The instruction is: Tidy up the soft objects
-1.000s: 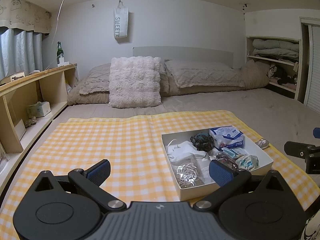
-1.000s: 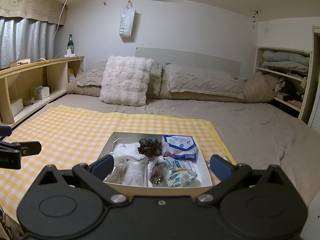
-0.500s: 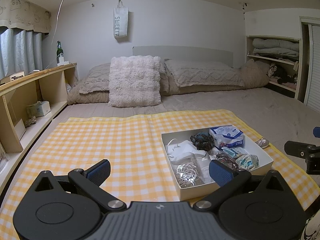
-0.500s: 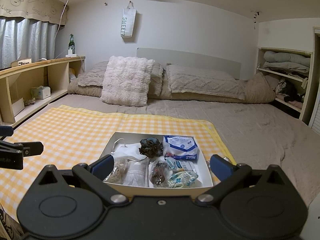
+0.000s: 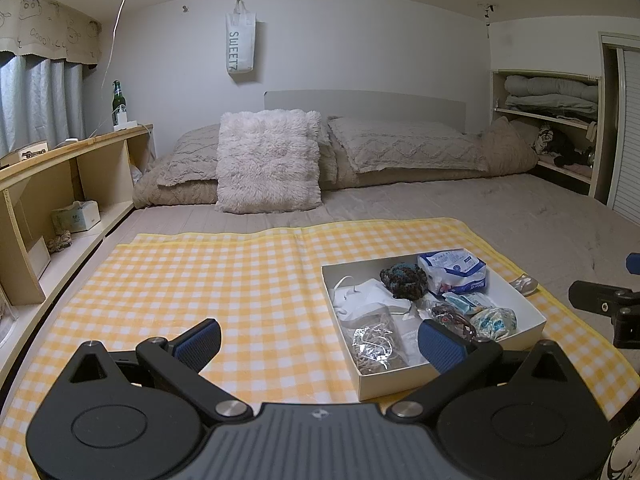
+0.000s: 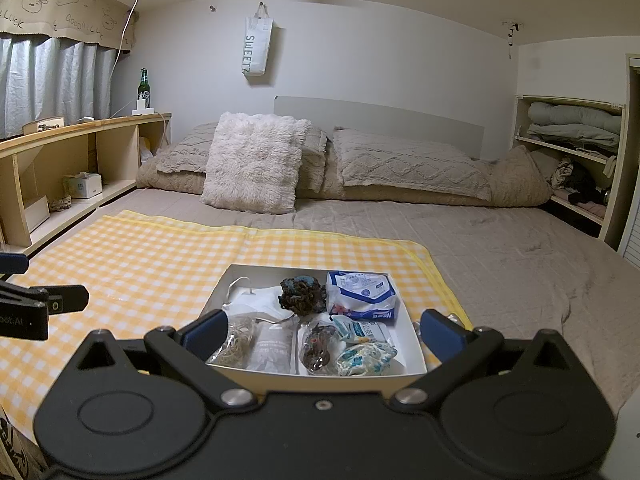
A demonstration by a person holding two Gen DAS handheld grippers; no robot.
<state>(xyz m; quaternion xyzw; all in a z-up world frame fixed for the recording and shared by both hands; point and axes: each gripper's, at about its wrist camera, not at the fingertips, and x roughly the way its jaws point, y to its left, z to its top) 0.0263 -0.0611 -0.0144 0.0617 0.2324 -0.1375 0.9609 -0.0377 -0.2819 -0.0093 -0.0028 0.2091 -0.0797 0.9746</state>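
Note:
A white box sits on a yellow checked cloth on the bed. It holds a white mask, a dark scrunchie, a blue-white tissue pack, a bag of rubber bands and other small packets. My left gripper is open and empty, left of the box. My right gripper is open and empty, just before the box's near side.
A fluffy cushion and pillows lie at the head of the bed. A wooden shelf runs along the left. Shelves with folded bedding stand at right. A small clear wrapper lies right of the box.

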